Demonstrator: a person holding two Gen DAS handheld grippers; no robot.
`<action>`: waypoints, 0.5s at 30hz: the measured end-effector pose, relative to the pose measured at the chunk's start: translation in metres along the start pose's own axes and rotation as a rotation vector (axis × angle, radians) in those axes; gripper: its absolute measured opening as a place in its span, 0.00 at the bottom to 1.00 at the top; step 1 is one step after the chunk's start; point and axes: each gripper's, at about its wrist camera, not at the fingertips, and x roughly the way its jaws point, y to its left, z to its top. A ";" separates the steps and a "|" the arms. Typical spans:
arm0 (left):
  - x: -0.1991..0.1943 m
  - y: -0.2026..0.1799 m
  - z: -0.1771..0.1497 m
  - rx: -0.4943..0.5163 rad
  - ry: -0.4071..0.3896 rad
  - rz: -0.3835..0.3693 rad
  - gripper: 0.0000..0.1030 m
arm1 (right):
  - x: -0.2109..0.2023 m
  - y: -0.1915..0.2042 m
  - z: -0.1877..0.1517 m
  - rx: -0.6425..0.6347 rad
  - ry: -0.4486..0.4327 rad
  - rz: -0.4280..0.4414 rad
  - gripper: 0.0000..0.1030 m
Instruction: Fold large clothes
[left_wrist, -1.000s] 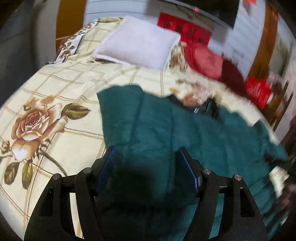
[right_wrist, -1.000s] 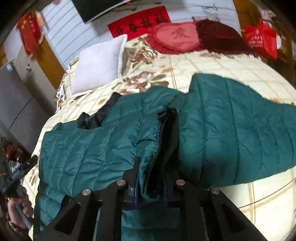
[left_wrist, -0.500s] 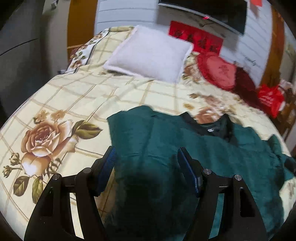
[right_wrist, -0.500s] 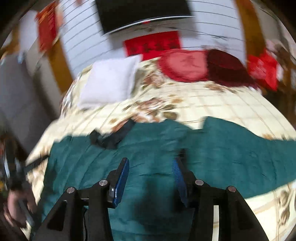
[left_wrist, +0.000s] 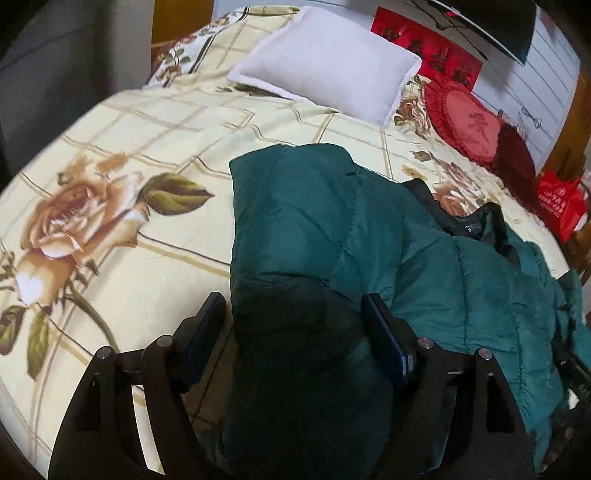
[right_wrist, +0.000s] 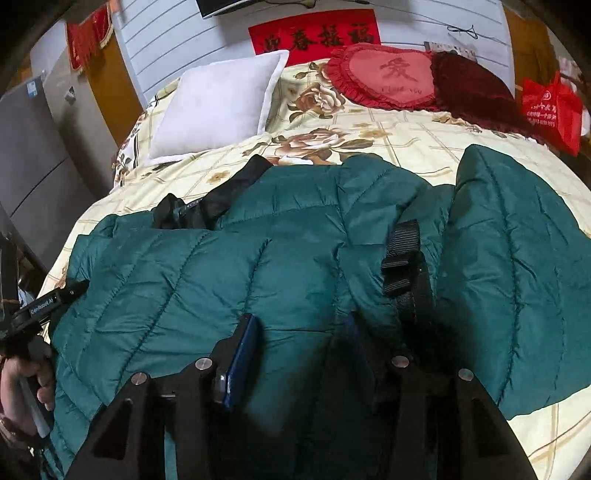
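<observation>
Green quilted jacket (right_wrist: 295, 258) spread across the floral bed (left_wrist: 110, 155), black collar (right_wrist: 207, 206) toward the white pillow (right_wrist: 218, 107). Left hand-held gripper (left_wrist: 291, 317) released, fingers apart over the folded-in sleeve (left_wrist: 291, 206) at the jacket's left edge. Right hand-held gripper (right_wrist: 303, 332) likewise released, poised above the jacket's middle, black cuff (right_wrist: 404, 258) just beside it. Red heart cushion (right_wrist: 388, 74) near the headboard.
</observation>
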 end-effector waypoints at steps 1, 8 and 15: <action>-0.001 -0.003 -0.001 0.013 -0.008 0.019 0.76 | 0.000 0.002 0.000 -0.010 0.002 -0.011 0.47; -0.001 -0.006 -0.002 0.038 -0.020 0.057 0.78 | -0.002 0.002 -0.003 -0.025 -0.001 -0.032 0.47; -0.006 -0.004 -0.008 0.034 -0.001 -0.010 0.78 | -0.017 0.003 -0.017 -0.009 -0.007 -0.050 0.47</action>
